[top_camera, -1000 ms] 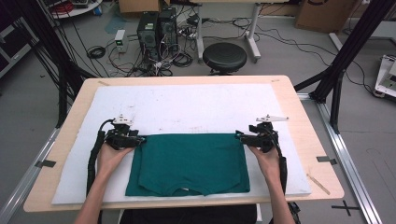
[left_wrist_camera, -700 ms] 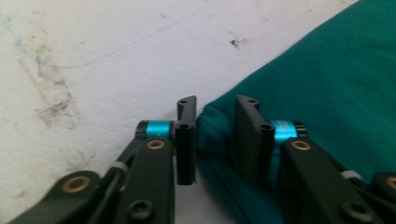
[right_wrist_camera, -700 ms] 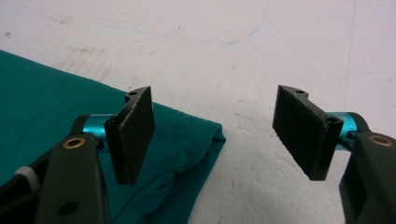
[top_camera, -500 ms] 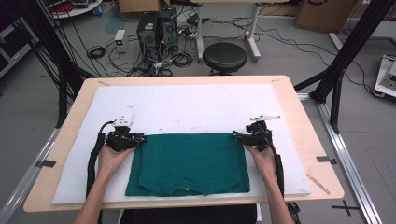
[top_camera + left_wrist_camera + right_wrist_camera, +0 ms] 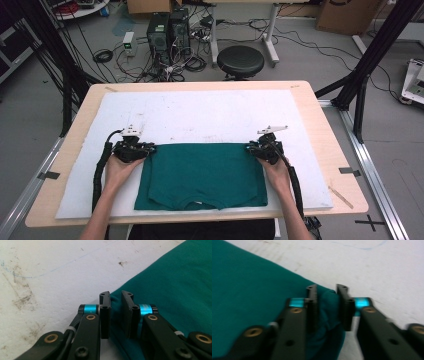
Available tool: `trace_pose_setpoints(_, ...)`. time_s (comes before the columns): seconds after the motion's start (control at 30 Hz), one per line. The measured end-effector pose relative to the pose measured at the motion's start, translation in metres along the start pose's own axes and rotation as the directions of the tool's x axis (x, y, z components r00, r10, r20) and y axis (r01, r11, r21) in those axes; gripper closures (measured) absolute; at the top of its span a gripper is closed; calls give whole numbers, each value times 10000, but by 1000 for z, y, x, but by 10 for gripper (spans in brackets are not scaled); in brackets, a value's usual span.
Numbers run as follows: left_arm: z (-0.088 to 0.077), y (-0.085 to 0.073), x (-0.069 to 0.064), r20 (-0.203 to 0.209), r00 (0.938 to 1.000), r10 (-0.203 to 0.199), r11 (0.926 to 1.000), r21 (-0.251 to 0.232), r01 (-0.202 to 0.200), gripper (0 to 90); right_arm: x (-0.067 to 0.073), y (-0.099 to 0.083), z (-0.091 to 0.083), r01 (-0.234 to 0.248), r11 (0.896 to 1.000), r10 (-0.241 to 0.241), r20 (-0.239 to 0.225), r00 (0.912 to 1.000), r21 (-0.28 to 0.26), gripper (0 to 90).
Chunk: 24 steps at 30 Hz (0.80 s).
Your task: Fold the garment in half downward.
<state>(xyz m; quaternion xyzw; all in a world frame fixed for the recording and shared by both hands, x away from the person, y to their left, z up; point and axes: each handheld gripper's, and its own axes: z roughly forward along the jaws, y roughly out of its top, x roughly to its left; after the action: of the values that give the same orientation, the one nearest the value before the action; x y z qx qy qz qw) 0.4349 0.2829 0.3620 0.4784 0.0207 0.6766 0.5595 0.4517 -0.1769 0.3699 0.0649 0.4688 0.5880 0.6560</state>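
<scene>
A dark green shirt [image 5: 202,175] lies folded flat on the white mat [image 5: 200,115], its neckline toward the near edge. My left gripper [image 5: 148,149] is at the shirt's far left corner. In the left gripper view its jaws [image 5: 115,293] have just been closing, and the cloth corner [image 5: 175,277] fills the narrow gap between the pads. My right gripper [image 5: 252,148] is at the far right corner. In the right gripper view its jaws [image 5: 326,287] have just been closing too, with bunched green cloth [image 5: 249,277] pinched between them.
The mat covers most of a wooden table [image 5: 330,130], with bare stained mat beyond the shirt. A cable trails from each gripper along the forearms toward the near edge. Behind the table stand a black stool [image 5: 241,61], computer towers [image 5: 167,30] and floor cables.
My right gripper has slid left onto the shirt's far right corner. The left hand has stayed at the far left corner.
</scene>
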Motion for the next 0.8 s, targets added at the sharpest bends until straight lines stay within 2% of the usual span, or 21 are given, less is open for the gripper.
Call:
trace_pose_setpoints(0.17,0,2,-5,-316,9990,328,9994,97,-325,795,1,1,0,109,9999,-109,287,9995,6,803)
trace_pose_setpoints(0.3,3,3,-5,-484,9987,136,9999,-54,-139,800,0,4,1,131,9999,-130,578,9982,-14,807)
trace_pose_setpoints(0.47,10,8,-2,-782,9969,-73,9997,-254,53,802,-7,10,8,-220,9994,239,800,9965,-252,807)
trace_pose_setpoints(0.67,23,21,4,-1187,9927,-214,9995,-269,183,803,-15,27,20,-308,9995,308,1235,9919,-16,805)
trace_pose_setpoints(0.8,30,25,10,-1182,9913,-578,9975,-469,526,802,-22,36,28,-498,9988,499,1409,9888,-47,802)
